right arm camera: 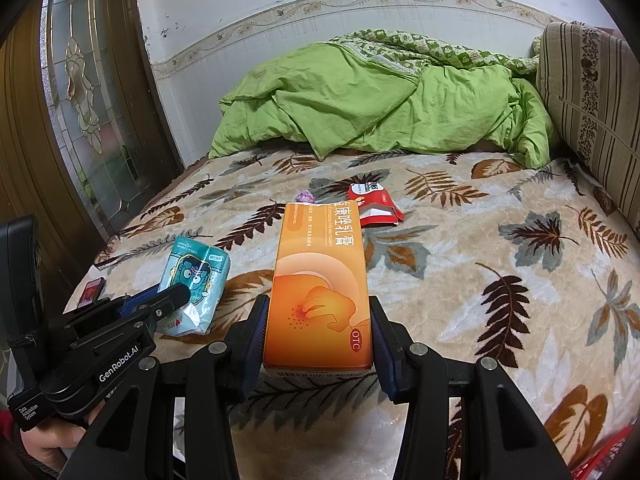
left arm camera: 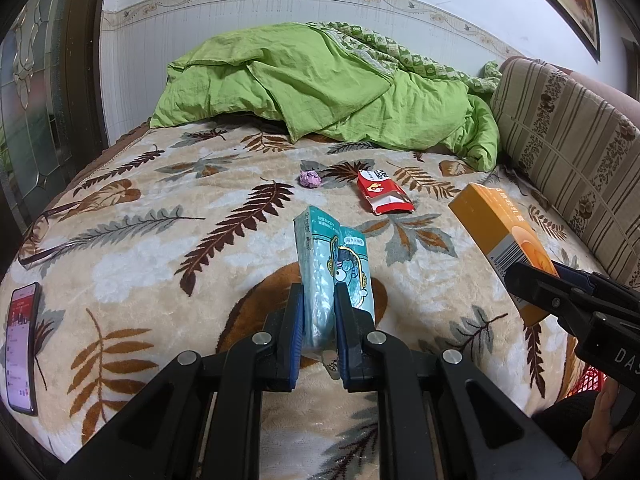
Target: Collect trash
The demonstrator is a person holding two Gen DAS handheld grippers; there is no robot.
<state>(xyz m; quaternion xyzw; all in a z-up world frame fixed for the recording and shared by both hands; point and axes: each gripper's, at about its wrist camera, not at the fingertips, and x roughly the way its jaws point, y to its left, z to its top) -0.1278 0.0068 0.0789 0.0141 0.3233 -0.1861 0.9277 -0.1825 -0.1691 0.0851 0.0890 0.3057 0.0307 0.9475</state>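
A bedroom in a lived-in home: a bed (right arm camera: 460, 240) under a plush cream blanket printed with brown and grey leaves, a rumpled lime-green quilt (right arm camera: 360, 108) heaped against a wall with a floral border strip (right arm camera: 360, 2), a dark wooden door with leaded glass (right arm camera: 80, 80).

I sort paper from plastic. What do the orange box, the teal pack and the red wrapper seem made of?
Orange box: looks like thin printed cardboard, with crisp straight edges and a slight sheen.
Teal pack: probably soft plastic film, shiny and wrinkled, squeezed by the left gripper.
Red wrapper: likely glossy plastic or foil film, torn open and creased.
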